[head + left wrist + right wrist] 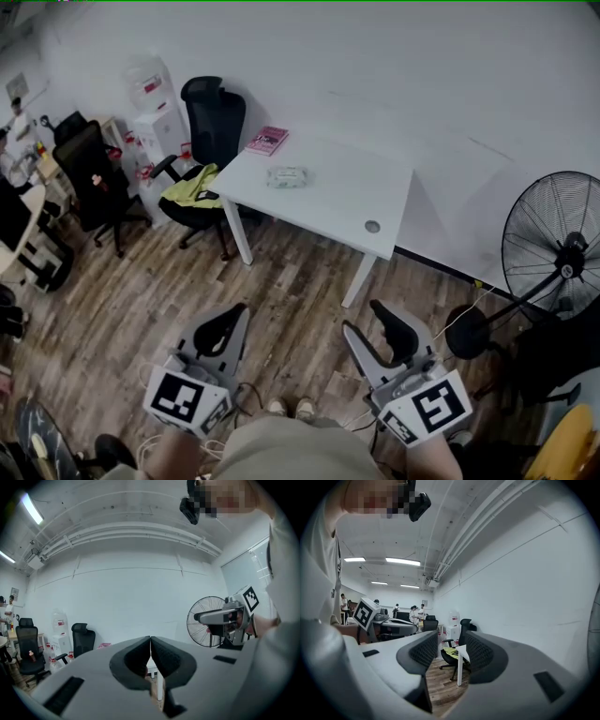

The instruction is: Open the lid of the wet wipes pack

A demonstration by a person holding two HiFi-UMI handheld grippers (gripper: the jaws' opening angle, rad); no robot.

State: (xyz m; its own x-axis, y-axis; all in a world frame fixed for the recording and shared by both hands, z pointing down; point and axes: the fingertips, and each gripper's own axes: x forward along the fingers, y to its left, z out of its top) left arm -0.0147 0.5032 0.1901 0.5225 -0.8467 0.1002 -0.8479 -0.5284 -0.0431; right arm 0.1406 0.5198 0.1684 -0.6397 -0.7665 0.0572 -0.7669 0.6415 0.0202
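The wet wipes pack [287,176] lies flat on the white table [349,208], well apart from both grippers; neither touches it. Left gripper [231,323]: jaws together, nothing between them; right gripper [367,323]: jaws wide apart, empty. The pack is judged light, soft and prone to sliding (film body, stiffer hinged lid); one gripper should pin the body, the other catch the lid's free lip

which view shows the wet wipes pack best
The head view: the wet wipes pack lies flat on the white table, seen whole from above. The two gripper views catch only part of the table; the pack can't be made out there.
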